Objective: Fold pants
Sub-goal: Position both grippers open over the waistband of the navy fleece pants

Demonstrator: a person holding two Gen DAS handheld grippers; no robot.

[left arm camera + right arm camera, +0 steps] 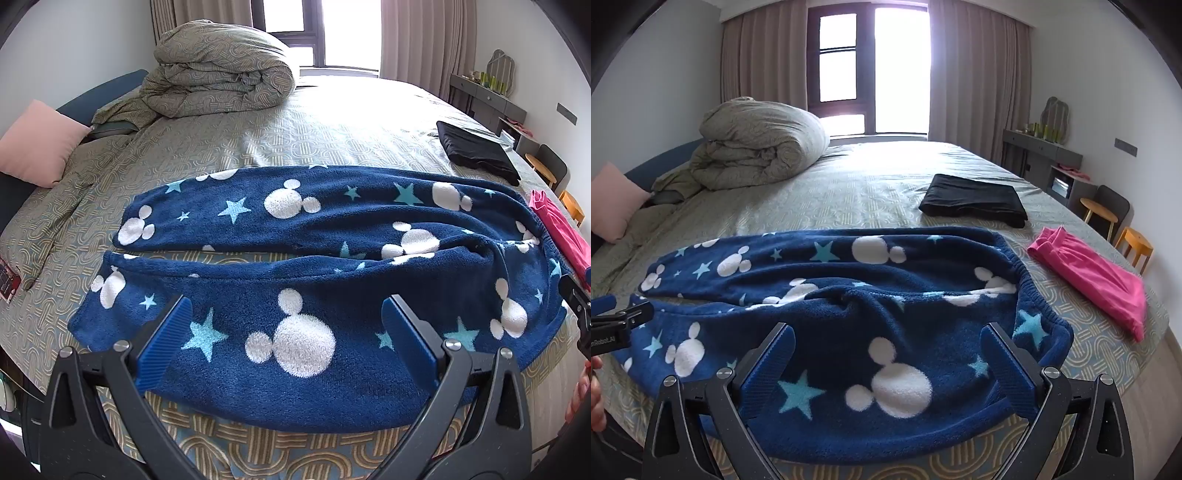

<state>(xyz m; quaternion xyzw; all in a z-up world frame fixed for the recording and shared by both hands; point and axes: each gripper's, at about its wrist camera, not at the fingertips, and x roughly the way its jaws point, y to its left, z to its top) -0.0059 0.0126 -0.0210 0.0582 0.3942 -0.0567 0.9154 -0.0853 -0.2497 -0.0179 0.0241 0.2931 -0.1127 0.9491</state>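
Beside fleece pants (831, 314): pink garment (1089, 273), black folded garment (975, 199).

The pants (295, 266) are showing navy fleece with white mouse heads and pale blue stars; the bedsheet (314, 129) is wearing grey-green with tan interlocking loops, the folded garment (975, 201) is looking black, another garment (1089, 277) hot pink, the pillow (37, 144) pale pink
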